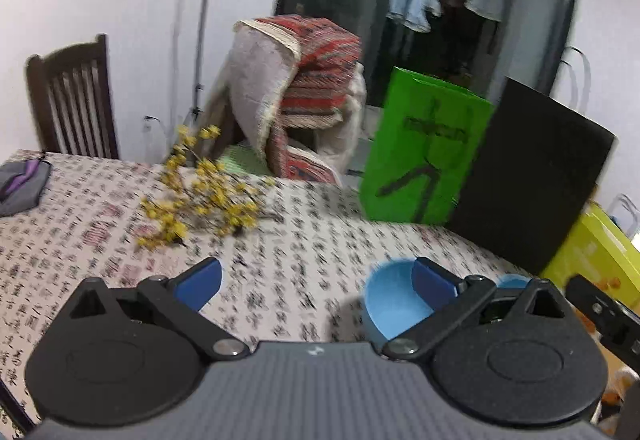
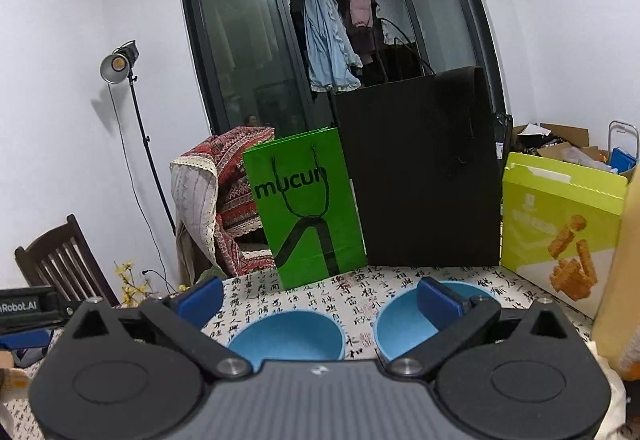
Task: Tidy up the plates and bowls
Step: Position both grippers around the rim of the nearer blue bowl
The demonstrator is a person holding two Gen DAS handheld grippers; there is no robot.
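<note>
Both wide open, holding nothing: left gripper [image 1: 316,280], right gripper [image 2: 320,298] above two blue bowls [image 2: 288,336] lower centre.

- The left wrist view is motion-blurred: the tablecloth [image 1: 120,207] print, the yellow flower sprig [image 1: 200,195] and the lettering on the green bag [image 1: 424,155] cannot be read.
- A gripper finger [image 1: 434,282] covers part of the near blue bowl [image 1: 394,304]; a 2nd blue bowl [image 1: 512,282] shows only a sliver.
- In the right wrist view, the gripper body hides the near rims of both bowls, left [image 2: 288,336] and right [image 2: 404,324].
- The yellow box [image 2: 560,224] is cut by an unidentifiable blurred tan shape [image 2: 616,280] at the picture's right edge.
</note>
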